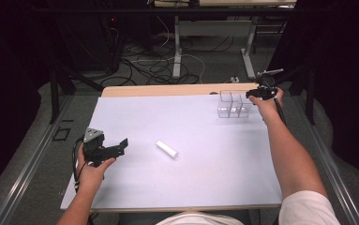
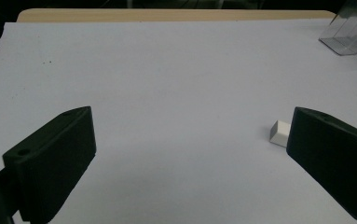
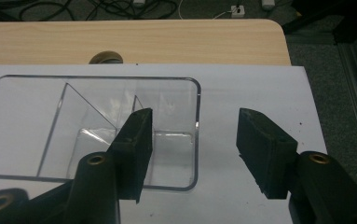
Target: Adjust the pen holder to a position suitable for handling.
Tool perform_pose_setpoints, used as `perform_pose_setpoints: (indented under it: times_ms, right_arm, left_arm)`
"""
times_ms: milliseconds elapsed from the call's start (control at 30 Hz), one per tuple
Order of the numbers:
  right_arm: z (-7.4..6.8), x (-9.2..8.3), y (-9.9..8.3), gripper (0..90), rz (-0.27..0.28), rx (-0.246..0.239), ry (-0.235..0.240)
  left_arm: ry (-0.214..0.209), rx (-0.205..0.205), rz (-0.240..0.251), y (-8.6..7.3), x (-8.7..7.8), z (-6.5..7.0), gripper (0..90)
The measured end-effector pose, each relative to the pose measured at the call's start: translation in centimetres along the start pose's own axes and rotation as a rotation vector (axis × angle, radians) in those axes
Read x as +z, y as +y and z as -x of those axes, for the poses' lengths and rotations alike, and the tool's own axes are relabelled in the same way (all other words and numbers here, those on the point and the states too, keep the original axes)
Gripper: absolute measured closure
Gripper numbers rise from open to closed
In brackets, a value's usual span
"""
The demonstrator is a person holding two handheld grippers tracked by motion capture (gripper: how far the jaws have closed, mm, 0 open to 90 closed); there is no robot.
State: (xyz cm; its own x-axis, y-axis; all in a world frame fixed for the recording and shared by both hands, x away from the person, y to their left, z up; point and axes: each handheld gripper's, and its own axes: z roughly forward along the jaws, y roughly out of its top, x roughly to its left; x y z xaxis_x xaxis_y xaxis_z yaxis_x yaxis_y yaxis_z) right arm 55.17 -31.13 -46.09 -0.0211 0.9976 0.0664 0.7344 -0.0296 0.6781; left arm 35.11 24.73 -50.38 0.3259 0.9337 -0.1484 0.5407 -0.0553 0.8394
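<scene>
A small white block [image 1: 167,149] lies on the white mat near the table's middle. My left gripper [image 1: 121,147] rests low on the mat to its left, open. In the left gripper view [image 2: 192,116] the block's end [image 2: 280,132] peeks out beside the right jaw, apart from it. A clear plastic box [image 1: 231,104] with several compartments stands at the far right. My right gripper [image 1: 254,93] is at its right end. In the right gripper view [image 3: 195,119] the jaws straddle the box's right wall [image 3: 197,107], one inside the end compartment, one outside, with a gap on both sides.
The white mat [image 1: 191,178] covers most of the wooden table, whose bare far strip [image 1: 168,90] shows a round brass grommet [image 3: 105,58]. The clear box [image 2: 351,37] sits near the mat's far right corner. Cables and table legs lie on the floor beyond.
</scene>
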Motion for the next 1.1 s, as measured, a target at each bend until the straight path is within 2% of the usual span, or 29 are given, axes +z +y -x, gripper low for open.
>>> perform_pose_setpoints:
  times_ms: [200, 300, 333, 533, 600, 633, 767, 933, 1100]
  right_arm:
    - [0.3, 1.2, -0.3, 55.4, -0.032, -0.006, -0.021]
    - [0.2, 1.4, -0.4, 57.7, -0.040, -0.003, -0.024]
    - [0.1, 1.6, -0.4, 60.0, -0.041, -0.021, -0.038]
    - [0.0, 2.0, -0.5, 65.4, -0.047, -0.016, -0.044]
    - [0.0, 2.2, -0.6, 68.1, -0.059, -0.013, -0.051]
    - [-0.1, 2.3, -0.7, 73.0, -0.060, -0.020, -0.068]
    - [-0.2, 2.5, -0.8, 77.2, -0.073, -0.019, -0.083]
    - [-0.6, 2.7, -0.8, 86.7, -0.077, -0.010, -0.070]
    - [-1.0, 2.7, -0.9, 88.0, -0.074, -0.022, -0.103]
  left_arm:
    - [0.003, 0.003, 0.001, -0.1, 0.1, 0.1, 1.3]
    - [0.003, 0.003, 0.001, -0.1, 0.1, 0.1, 1.2]
    - [0.003, 0.003, 0.002, -0.1, 0.1, 0.1, 1.3]
    - [0.005, -0.003, 0.001, -0.1, 0.1, 0.0, 1.3]
    - [0.006, -0.004, -0.002, -0.1, 0.1, 0.1, 1.3]
    - [0.007, -0.004, 0.001, -0.1, 0.1, 0.1, 1.3]
    - [0.005, -0.005, -0.001, -0.1, 0.1, 0.1, 1.3]
    - [0.004, -0.004, -0.003, -0.2, 0.1, -0.1, 1.3]
    - [0.008, -0.010, -0.004, -0.2, 0.1, -0.1, 1.3]
